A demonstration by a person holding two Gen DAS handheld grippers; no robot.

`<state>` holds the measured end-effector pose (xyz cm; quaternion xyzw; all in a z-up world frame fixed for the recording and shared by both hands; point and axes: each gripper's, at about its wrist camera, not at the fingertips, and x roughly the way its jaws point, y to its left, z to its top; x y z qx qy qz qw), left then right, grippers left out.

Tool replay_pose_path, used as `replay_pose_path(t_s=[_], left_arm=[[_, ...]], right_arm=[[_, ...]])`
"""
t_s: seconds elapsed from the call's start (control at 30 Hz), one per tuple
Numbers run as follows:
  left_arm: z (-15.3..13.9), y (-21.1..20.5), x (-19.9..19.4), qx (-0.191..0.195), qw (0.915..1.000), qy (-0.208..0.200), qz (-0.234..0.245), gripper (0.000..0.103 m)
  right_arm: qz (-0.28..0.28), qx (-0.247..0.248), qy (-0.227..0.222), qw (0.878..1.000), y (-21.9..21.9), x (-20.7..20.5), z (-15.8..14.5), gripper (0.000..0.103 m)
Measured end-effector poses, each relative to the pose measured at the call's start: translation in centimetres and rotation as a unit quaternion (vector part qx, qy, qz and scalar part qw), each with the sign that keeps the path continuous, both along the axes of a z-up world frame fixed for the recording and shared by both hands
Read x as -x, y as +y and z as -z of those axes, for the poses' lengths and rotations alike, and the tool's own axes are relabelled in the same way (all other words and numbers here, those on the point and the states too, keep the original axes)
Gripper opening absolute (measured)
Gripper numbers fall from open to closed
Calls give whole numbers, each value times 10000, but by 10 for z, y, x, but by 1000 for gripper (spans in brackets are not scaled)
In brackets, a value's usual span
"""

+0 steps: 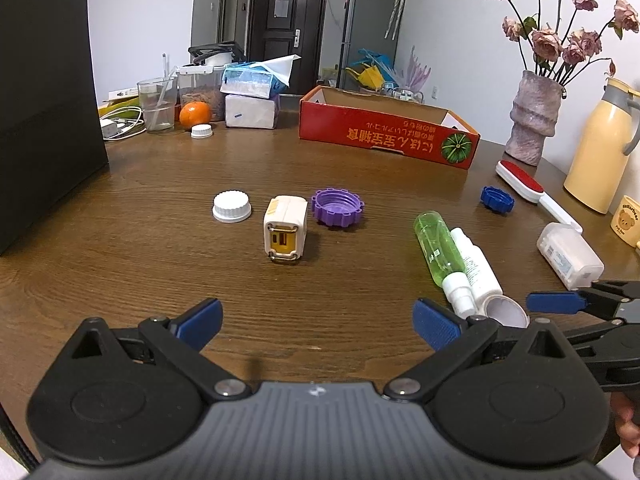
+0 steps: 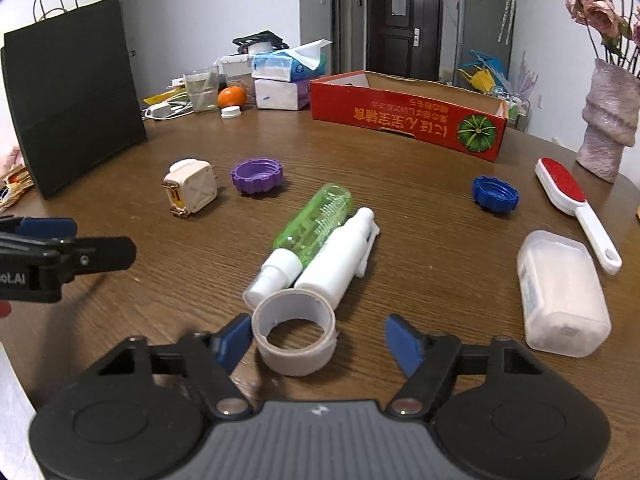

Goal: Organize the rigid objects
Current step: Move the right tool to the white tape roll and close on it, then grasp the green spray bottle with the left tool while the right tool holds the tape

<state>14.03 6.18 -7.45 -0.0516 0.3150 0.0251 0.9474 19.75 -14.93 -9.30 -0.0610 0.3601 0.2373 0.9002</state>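
Observation:
A white tape roll (image 2: 296, 336) stands on the brown table (image 2: 420, 240) between my right gripper's (image 2: 320, 340) blue pads. The left pad is at its side and the right pad stands clear of it, so the gripper is open. Just beyond lie a green spray bottle (image 2: 316, 220) and a white bottle (image 2: 344, 256), side by side. My left gripper (image 1: 318, 320) hangs open over bare table with nothing in it. Ahead of it are a white-and-yellow charger cube (image 1: 284, 228), a purple cap (image 1: 338, 208) and a white cap (image 1: 231, 207). A blue cap (image 2: 494, 194) lies further right.
A red cardboard box (image 2: 404, 114) stands open at the back. A black paper bag (image 1: 44, 108) stands at the left, a vase (image 1: 532, 120) and a yellow jug (image 1: 600, 152) at the right. A red lint brush (image 2: 568, 196) and a translucent box (image 2: 560, 300) lie at the right.

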Motion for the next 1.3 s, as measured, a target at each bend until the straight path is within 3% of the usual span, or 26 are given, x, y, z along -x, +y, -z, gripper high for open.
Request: replay_pose_path(t_s=[0.03,0.1,0.13,0.6,1.3], left_arm=[[0,0,-1,-2,10000,5,-4,103],[-1,-2,-1,-20,10000,3,-14,103],[-2,-2,-1,-26,10000,-4,-18,103],[-9,-11,-4,-51,9999,37,-126,103],[-14,-58,-41,-241,9996,94,110,103]], right_arm=[[-20,27,9,10000,2,-2,1,63],[-163,34,57,9998,4,-4,4,44],[-191,38,0,9998,4,-4,4,43],[-388,-356,-156,9985,-15,3,-4,43],[213,-623,-508,9965,-77,-13,-12,43]])
